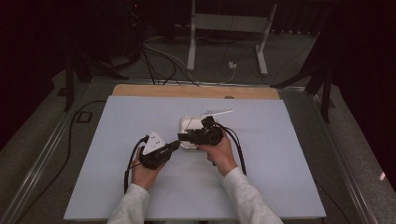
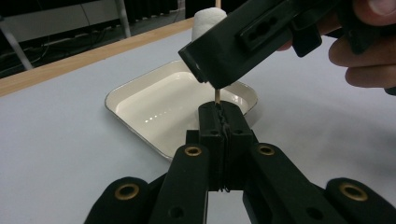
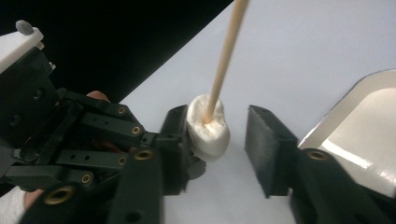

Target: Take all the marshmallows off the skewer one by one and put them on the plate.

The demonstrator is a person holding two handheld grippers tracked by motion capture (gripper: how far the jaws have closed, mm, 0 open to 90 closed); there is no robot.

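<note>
My left gripper (image 2: pixel 218 112) is shut on the lower end of a thin wooden skewer (image 2: pixel 217 95), which stands upright from its jaws. A white marshmallow (image 3: pixel 208 131) is speared on that skewer (image 3: pixel 226 56). My right gripper (image 3: pixel 215 135) reaches around the marshmallow. Its left pad touches the marshmallow and its right pad stands a gap away, so it is open. In the high view both grippers meet at the near edge of a white tray (image 1: pixel 187 122), the left gripper (image 1: pixel 176 145) coming from the left and the right gripper (image 1: pixel 183 136) from the right. In the left gripper view the marshmallow (image 2: pixel 205 22) peeks out behind a black jaw of the right gripper.
The shallow white tray (image 2: pixel 140 88) lies on a pale grey mat (image 1: pixel 116 121) over a wooden tabletop (image 1: pixel 140 89). Beyond the table's far edge are cables and a white metal stand (image 1: pixel 191 42) on the floor.
</note>
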